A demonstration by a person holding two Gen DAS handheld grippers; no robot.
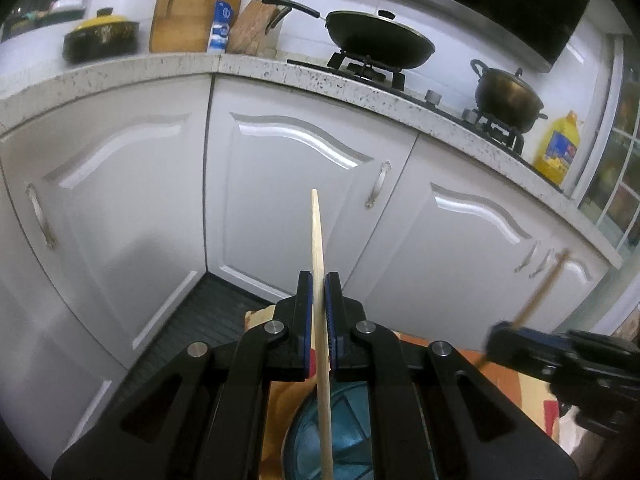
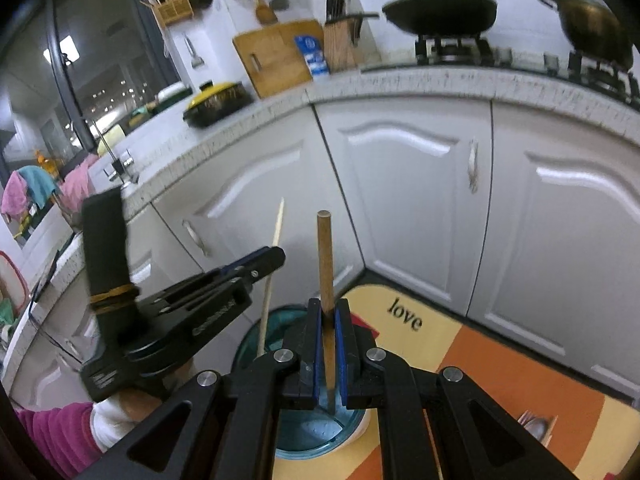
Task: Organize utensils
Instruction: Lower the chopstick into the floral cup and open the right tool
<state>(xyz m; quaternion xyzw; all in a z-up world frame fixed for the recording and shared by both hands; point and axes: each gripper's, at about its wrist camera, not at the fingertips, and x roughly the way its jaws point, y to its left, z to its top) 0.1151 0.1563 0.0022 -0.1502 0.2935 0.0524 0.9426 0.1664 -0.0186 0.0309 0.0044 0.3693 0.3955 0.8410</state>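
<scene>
Now my left gripper (image 1: 319, 280) pinches a pale wooden chopstick (image 1: 318, 236), my right gripper (image 2: 329, 312) a darker wooden stick (image 2: 325, 260); I should lower both upright (slowly) into the round teal holder (image 2: 256, 332).

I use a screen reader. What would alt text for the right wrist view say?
The right gripper is shut on a brown wooden stick above a blue holder on a mat. Beside it, the left gripper grips a pale chopstick; white cabinets stand behind.

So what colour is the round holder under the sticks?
The round divided holder is see-through teal blue, clearest in the right wrist view.
</scene>
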